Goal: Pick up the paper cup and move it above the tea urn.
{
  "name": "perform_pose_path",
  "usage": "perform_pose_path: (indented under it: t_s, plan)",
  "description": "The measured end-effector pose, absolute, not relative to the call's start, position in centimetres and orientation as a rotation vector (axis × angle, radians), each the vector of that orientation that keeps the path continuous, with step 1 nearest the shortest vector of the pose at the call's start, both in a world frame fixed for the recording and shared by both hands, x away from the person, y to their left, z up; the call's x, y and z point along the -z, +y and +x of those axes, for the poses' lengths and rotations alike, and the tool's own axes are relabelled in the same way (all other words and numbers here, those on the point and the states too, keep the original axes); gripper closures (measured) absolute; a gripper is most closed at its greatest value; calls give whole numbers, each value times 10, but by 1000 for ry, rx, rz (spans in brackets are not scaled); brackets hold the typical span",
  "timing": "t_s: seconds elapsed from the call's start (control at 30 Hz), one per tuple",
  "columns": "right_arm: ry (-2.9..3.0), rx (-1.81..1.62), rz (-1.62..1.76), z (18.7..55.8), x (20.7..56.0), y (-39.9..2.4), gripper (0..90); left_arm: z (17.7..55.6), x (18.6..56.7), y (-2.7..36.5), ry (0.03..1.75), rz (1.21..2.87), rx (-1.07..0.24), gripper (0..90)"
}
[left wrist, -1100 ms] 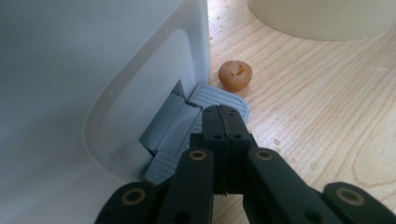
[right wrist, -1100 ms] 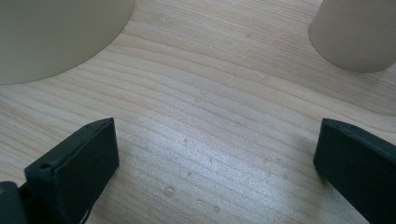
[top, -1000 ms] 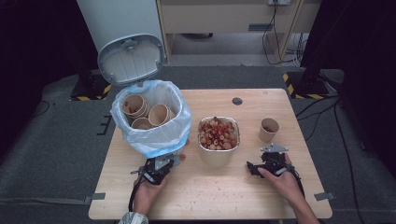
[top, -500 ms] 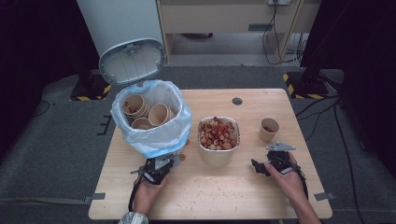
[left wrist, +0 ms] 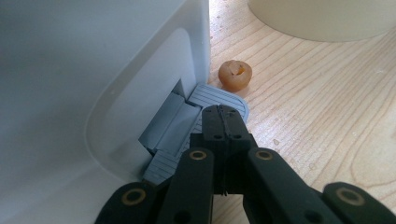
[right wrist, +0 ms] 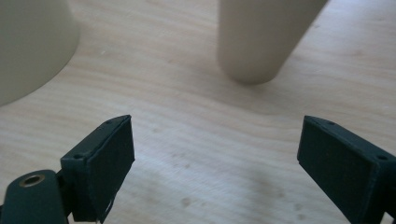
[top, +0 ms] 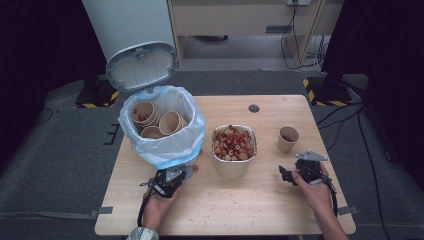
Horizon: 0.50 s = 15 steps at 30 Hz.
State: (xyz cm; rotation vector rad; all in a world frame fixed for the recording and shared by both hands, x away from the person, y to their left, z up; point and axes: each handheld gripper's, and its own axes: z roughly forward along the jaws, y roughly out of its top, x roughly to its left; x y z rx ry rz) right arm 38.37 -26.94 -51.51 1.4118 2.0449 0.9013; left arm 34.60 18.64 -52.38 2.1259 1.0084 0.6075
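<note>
A white pedal bin (top: 162, 125) lined with a blue bag stands at the table's left, its lid (top: 141, 65) up and several paper cups (top: 170, 122) inside. My left gripper (top: 172, 177) is at the bin's foot, shut, its tips (left wrist: 225, 119) resting on the grey pedal (left wrist: 210, 95). A small orange fruit (left wrist: 235, 74) lies just beyond the pedal. My right gripper (top: 284, 175) is open above bare wood with nothing between its jaws (right wrist: 215, 168); they have just been closing. It faces a paper cup (right wrist: 261, 37).
A bowl (top: 234, 142) heaped with red and pale fruit stands mid-table, and its wall (right wrist: 28, 42) is at the left of the right gripper view. The small paper cup (top: 288, 138) stands right of it. Crumbs dot the wood near the front edge.
My right hand has drifted a little to the right and its jaws have narrowed. The left hand and the raised lid have not moved.
</note>
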Motion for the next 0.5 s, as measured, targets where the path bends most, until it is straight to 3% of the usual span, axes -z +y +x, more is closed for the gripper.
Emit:
perform_pose_path:
  t_s: [0.5]
  plan:
    - [1976, -1064, 1455, 441, 502, -288, 134, 346, 524, 186, 1011, 2125, -605, 897]
